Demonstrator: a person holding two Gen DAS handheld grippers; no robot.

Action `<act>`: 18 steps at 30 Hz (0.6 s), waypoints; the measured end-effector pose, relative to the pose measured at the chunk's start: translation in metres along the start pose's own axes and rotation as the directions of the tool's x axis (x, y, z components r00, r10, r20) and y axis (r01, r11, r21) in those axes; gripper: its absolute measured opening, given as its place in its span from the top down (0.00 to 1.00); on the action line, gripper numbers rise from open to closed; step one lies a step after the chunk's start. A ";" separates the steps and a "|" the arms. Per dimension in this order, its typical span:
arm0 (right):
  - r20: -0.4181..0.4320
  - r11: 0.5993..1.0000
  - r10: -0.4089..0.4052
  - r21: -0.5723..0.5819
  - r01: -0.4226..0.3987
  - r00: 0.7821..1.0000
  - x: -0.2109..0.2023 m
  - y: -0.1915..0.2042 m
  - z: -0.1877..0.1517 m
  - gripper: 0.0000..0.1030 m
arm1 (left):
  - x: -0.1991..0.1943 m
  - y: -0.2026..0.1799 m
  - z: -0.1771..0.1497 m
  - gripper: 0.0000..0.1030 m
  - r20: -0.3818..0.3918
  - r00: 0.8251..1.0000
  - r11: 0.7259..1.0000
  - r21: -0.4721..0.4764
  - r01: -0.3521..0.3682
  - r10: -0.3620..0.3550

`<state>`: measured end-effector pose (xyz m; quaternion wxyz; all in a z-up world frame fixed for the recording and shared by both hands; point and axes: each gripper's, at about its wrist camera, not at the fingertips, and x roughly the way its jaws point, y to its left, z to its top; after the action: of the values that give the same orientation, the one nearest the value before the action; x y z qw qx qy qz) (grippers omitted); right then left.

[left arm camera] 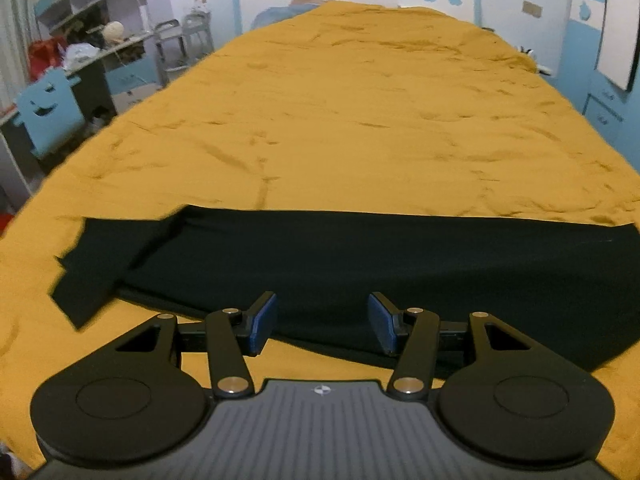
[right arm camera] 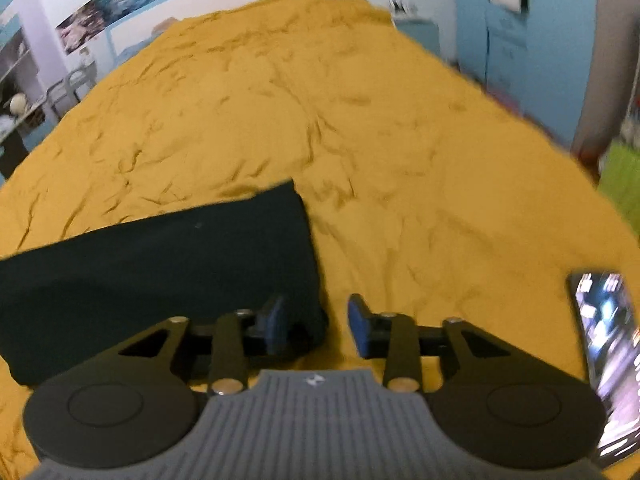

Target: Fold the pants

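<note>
Closest to the lens in the left wrist view is the left gripper (left arm camera: 323, 322), fingers spread apart with nothing between them, hanging right over the near edge of the black pants (left arm camera: 360, 264). Those pants lie flat in a long strip across the mustard bedspread (left arm camera: 340, 120), one end flopped over at an angle. Right gripper (right arm camera: 316, 326) is also spread and empty, sitting at the other end of the pants (right arm camera: 160, 256). Lit phone (right arm camera: 608, 356) lies on the bedspread just off to its right.
</note>
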<state>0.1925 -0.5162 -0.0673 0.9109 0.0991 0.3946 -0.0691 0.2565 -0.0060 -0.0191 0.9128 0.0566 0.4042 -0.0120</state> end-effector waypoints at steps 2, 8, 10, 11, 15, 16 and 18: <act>0.030 0.998 0.004 -0.057 -0.002 1.000 -0.006 0.016 0.003 0.52 | 0.002 0.011 0.004 0.40 0.002 0.999 0.999 0.013 -0.038 0.038; 0.030 0.983 0.102 -0.156 -0.096 0.994 0.000 0.063 0.007 0.51 | 0.010 0.047 0.005 0.39 0.001 0.993 0.992 0.055 -0.117 0.117; 0.007 0.972 0.131 -0.198 -0.127 0.991 0.006 0.080 0.005 0.51 | 0.017 0.059 0.002 0.39 -0.005 0.990 0.987 0.078 -0.141 0.142; -0.006 0.966 0.138 -0.218 -0.136 0.990 0.011 0.088 0.004 0.51 | 0.021 0.065 0.000 0.39 -0.008 0.988 0.984 0.088 -0.153 0.155; -0.064 0.948 0.170 -0.261 -0.181 0.983 0.029 0.120 -0.003 0.51 | 0.041 0.094 -0.008 0.39 -0.035 0.977 0.974 0.096 -0.206 0.210; -0.079 0.944 0.174 -0.270 -0.189 0.982 0.034 0.126 -0.004 0.51 | 0.045 0.103 -0.012 0.39 -0.045 0.973 0.970 0.099 -0.222 0.227; -0.100 0.937 0.174 -0.288 -0.196 0.980 0.042 0.138 -0.007 0.51 | 0.056 0.119 -0.019 0.39 -0.060 0.959 0.957 0.104 -0.270 0.277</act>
<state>0.2440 -0.3820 -0.0855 0.9029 0.0008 0.4223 0.0805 0.2889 0.1158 -0.0621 0.8864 0.1554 0.4251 0.0973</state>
